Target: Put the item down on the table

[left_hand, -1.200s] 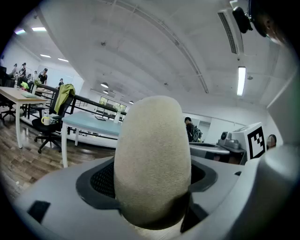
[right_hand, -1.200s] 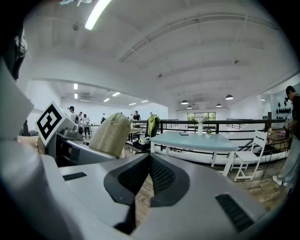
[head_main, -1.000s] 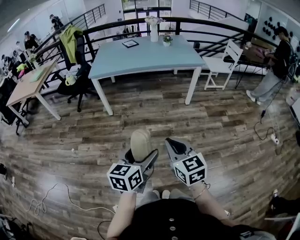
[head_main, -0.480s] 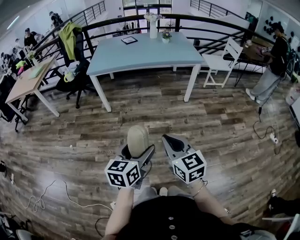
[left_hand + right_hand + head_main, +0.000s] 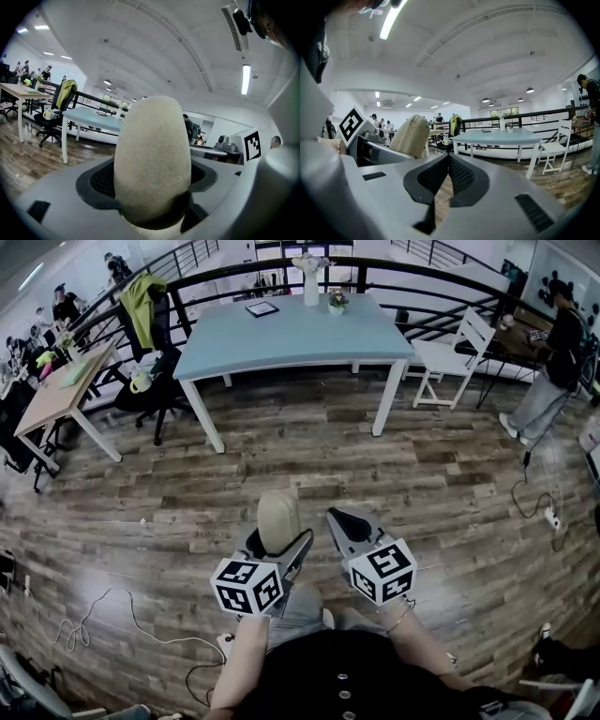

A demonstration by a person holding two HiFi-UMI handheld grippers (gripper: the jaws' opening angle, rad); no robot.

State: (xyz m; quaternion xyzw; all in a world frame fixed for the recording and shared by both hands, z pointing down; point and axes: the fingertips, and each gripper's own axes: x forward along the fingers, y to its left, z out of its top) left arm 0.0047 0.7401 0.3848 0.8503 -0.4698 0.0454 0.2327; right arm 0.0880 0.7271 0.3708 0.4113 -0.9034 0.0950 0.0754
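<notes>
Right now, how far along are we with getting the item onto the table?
Done: the beige pouch is picked up, clamped upright in the left gripper jaws. In hand: it is held above the wood floor, with the blue table well ahead. Left: reaching the table and setting the pouch down. The right gripper jaws are together, empty.

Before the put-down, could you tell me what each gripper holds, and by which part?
The left gripper clamps the beige item by its lower end; the right gripper is shut, empty.
</notes>
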